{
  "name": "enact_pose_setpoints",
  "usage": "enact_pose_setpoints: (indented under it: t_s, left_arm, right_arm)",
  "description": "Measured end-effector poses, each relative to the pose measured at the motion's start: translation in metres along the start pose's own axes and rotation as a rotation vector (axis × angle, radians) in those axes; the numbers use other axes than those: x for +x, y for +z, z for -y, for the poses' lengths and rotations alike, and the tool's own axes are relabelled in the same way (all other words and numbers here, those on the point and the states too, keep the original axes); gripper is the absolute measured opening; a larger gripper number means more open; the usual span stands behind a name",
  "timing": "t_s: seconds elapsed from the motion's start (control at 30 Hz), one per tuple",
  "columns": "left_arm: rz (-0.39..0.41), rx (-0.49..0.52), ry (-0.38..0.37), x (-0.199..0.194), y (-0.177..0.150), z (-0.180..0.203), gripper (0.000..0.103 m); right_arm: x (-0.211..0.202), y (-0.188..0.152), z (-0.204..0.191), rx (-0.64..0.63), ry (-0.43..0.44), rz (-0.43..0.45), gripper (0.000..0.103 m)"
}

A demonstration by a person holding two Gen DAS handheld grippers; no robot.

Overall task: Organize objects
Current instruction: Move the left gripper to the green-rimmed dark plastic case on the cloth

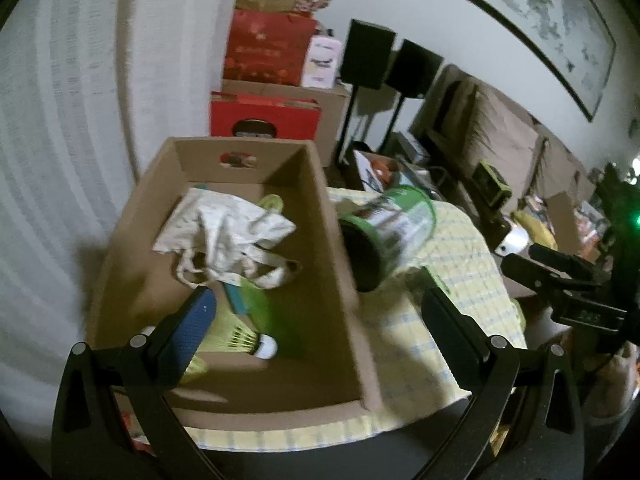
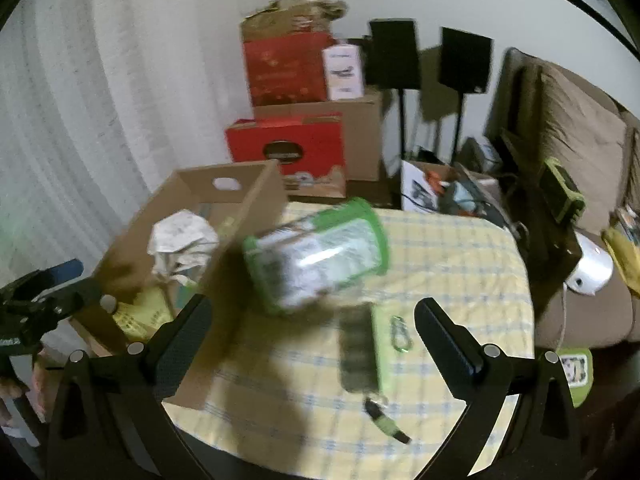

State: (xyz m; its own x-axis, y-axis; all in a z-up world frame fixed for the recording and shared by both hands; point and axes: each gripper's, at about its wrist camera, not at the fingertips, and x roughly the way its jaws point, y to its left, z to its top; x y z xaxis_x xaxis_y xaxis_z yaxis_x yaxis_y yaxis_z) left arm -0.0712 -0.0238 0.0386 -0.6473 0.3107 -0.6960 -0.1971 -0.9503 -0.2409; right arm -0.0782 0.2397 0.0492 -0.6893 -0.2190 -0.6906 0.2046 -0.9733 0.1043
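Filling the left of both views, the box (image 1: pixel 320 216) holds a white bag (image 1: pixel 224 236) and a shuttlecock (image 1: pixel 256 340). The green canister (image 2: pixel 316 256), blurred, lies at frame centre beside the box wall on the checked cloth (image 2: pixel 460 280). Both the left gripper (image 1: pixel 320 320) and the right gripper (image 2: pixel 312 332) stand wide apart, gripping nothing.

Canister (image 2: pixel 316 256) on table (image 2: pixel 460 280), right of box (image 1: pixel 332 240); cloth bag (image 1: pixel 224 236) in box.

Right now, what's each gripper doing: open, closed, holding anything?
Left gripper: open, holding nothing.
Right gripper: open wide, holding nothing.
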Motion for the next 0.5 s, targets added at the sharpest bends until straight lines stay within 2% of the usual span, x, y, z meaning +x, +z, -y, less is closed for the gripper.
enact_pose_setpoints:
  t_s: [0.27,0.5]
  left_arm:
    - [-0.012,0.034,-0.071,0.008,-0.013,0.038,0.103]
    - [-0.035,0.079,-0.099,0.026,-0.02,0.076,0.103]
  right_arm:
    - [-0.017,-0.033,0.041,0.016,-0.112,0.0,0.102]
    - [-0.018,-0.051,0.068,0.076,-0.137,-0.007,0.102]
